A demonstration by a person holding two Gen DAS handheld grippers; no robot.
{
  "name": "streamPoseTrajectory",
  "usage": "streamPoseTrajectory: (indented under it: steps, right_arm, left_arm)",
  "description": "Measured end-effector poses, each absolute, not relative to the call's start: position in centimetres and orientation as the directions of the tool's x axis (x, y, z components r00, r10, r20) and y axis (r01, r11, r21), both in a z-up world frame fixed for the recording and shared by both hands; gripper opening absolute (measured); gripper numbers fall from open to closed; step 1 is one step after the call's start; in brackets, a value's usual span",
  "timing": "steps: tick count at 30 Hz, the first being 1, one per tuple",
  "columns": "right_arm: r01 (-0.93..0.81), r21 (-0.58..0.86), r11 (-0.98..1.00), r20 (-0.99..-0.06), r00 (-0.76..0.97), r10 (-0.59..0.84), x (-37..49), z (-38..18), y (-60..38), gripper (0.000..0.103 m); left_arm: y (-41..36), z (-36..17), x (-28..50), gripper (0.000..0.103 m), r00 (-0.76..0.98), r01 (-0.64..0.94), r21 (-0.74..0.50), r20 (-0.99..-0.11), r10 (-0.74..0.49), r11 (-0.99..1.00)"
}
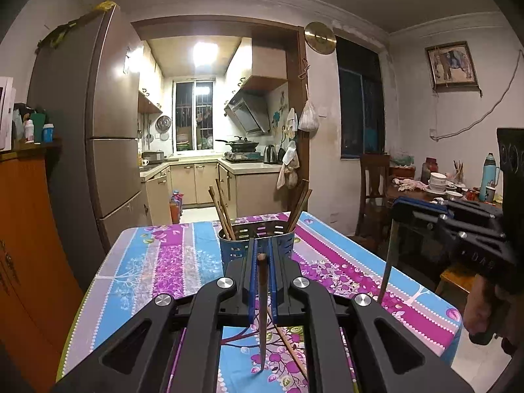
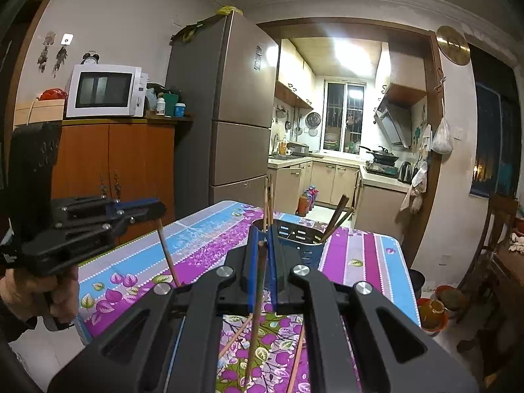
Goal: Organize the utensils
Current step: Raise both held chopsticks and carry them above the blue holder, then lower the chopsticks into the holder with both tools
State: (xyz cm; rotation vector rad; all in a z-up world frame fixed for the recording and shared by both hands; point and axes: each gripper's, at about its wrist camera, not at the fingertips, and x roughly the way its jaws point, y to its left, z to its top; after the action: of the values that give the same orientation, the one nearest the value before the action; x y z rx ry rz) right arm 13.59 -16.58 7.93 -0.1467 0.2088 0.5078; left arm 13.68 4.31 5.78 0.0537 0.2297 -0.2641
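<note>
Floral purple-and-blue worktop (image 1: 170, 262) carries a blue perforated utensil holder (image 1: 235, 245).
Left gripper (image 1: 262, 252) and right gripper (image 2: 262, 245) jaws each pinch a brown wooden chopstick (image 1: 262, 294) (image 2: 258, 281).

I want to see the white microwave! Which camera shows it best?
The right wrist view: the white box-shaped microwave sits whole and well lit on the orange wooden cabinet. The left wrist view catches only a thin white sliver of it at its left edge.

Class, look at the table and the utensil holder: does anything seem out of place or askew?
Yes. Loose chopsticks lie scattered on the tablecloth instead of in the blue holder, where the chopsticks lean outward at splayed angles.
</note>
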Motion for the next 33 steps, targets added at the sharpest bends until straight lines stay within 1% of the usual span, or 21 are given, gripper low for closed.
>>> streamPoseTrajectory:
  steps: [12,17,24,33]
  right_arm:
    - [-0.506,-0.070,0.859,-0.240,0.845,0.478,14.4,8.6,-16.3,0.005]
    - [-0.514,-0.050,0.857,-0.245,0.838,0.488,14.9,8.9,-16.6,0.005]
    - [-0.522,0.006,0.853,-0.263,0.822,0.505,16.1,9.3,-17.3,0.004]
    - [-0.522,0.014,0.853,-0.247,0.825,0.509,18.4,12.9,-17.4,0.004]
  left_arm:
    - [3.7,7.2,13.5,0.008,0.941,0.275,0.043,-0.216,-0.259,0.961]
    - [3.5,7.7,13.9,0.008,0.939,0.284,0.035,-0.211,-0.271,0.958]
    - [3.0,8.5,15.4,0.008,0.927,0.305,0.007,-0.229,-0.296,0.952]
    - [1.9,11.1,17.5,0.008,0.928,0.313,0.010,-0.216,-0.303,0.950]
